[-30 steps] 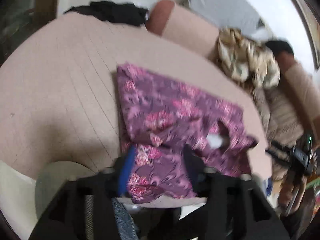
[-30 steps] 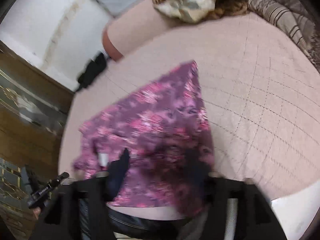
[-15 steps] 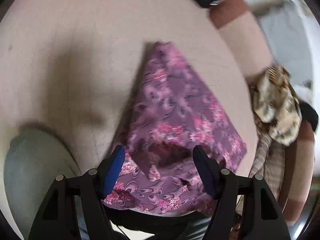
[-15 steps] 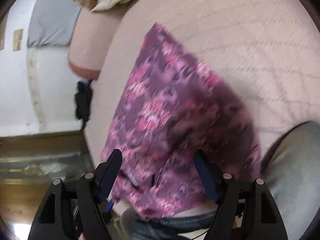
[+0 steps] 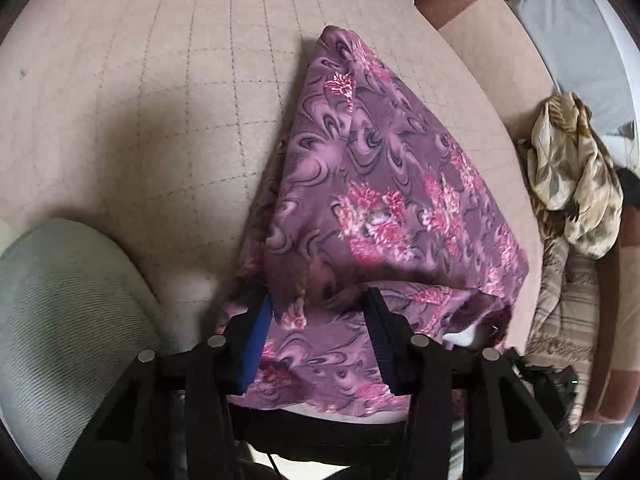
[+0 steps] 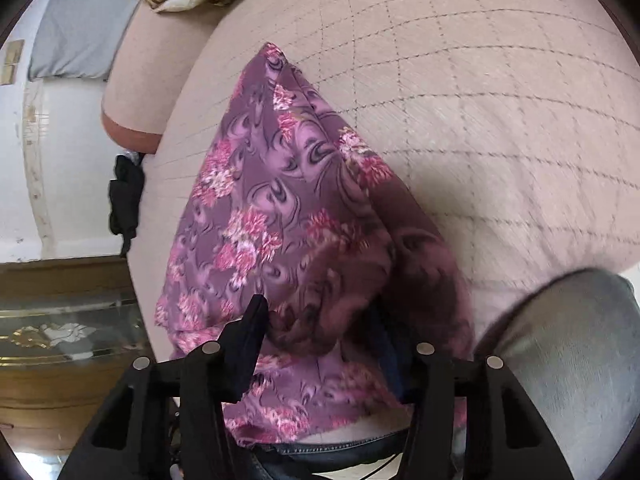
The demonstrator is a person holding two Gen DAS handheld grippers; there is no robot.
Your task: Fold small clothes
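Where the left gripper (image 5: 318,320) points down at the near edge of the bed, its jaws have just been closing, and a fold of the purple flowered garment (image 5: 384,184) lies between them. The blue pad on one side touches the cloth, while the dark pad on the other side sits at the edge of the raised fold; whether they truly pinch it cannot be told from this view. The right gripper (image 6: 320,324) has also just been closing its jaws, with a bunched, shadowed hump of the same garment (image 6: 280,200) between them. One finger stands clear against the cloth, and the other is partly buried under the fabric, so a firm grip cannot be confirmed here either.

The garment lies on the pink quilted bed cover (image 5: 160,100), folded into a long shape that narrows to a point away from the grippers, its near hem hanging over the bed edge. A grey-clad knee (image 5: 60,300) rests beside it. Further off, a cream patterned cloth (image 5: 572,176) is heaped on a striped blanket (image 5: 568,304), and a dark bundle (image 6: 126,196) sits at the far edge of the bed.
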